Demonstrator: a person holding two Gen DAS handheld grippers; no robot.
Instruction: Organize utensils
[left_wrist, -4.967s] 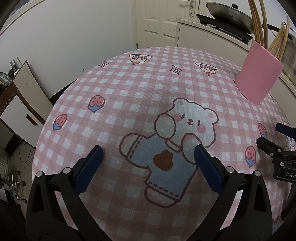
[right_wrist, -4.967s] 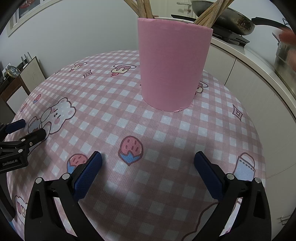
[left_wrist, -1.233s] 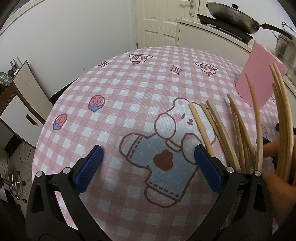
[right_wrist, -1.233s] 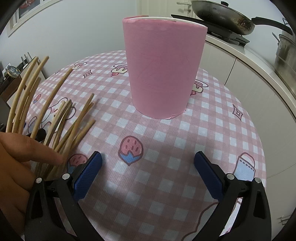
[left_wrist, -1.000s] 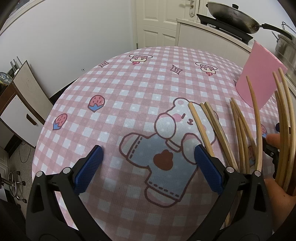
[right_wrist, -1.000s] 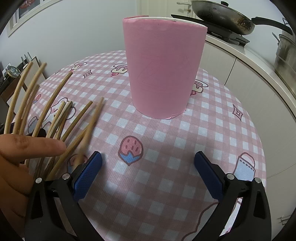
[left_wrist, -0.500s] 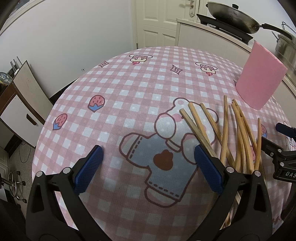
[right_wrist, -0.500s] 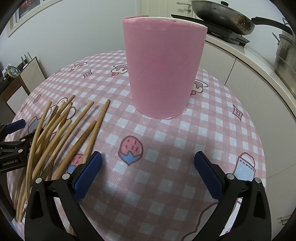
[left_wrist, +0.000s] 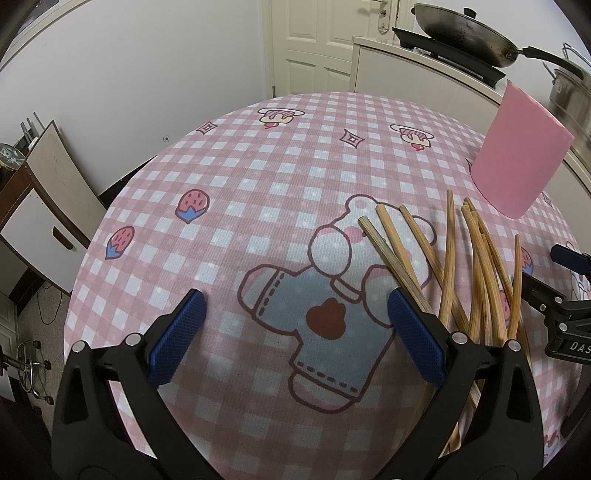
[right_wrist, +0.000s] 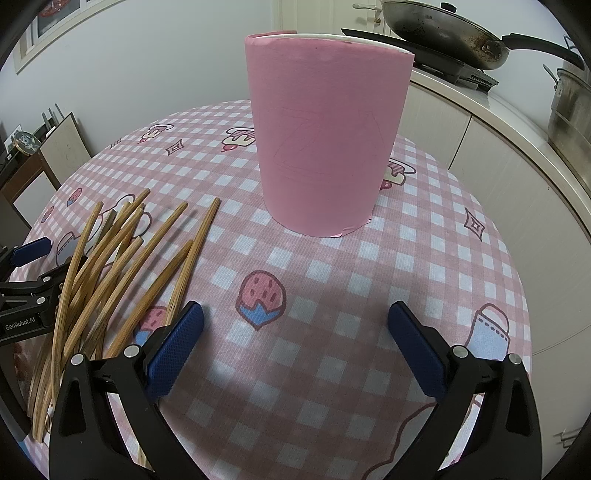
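Several wooden chopsticks (left_wrist: 476, 266) lie fanned out on the pink checked tablecloth (left_wrist: 258, 177), between the two grippers; in the right wrist view the chopsticks (right_wrist: 110, 266) spread at the left. A tall pink holder (right_wrist: 325, 136) stands upright ahead of my right gripper (right_wrist: 295, 343), which is open and empty. The same holder (left_wrist: 517, 151) shows at the far right in the left wrist view. My left gripper (left_wrist: 295, 332) is open and empty over the bear print, its right finger just left of the chopsticks.
A white counter (left_wrist: 424, 62) with a dark pan (left_wrist: 461, 29) on a stove runs behind the table, a steel pot (right_wrist: 569, 110) at its right end. A white door (left_wrist: 314, 44) and a small cabinet (left_wrist: 37, 214) stand beyond the table's far and left edges.
A person's hand took the chopsticks out of the pink holder, laid them spread on the cloth and withdrew. The holder shifted slightly left. Both grippers have stayed still and open.
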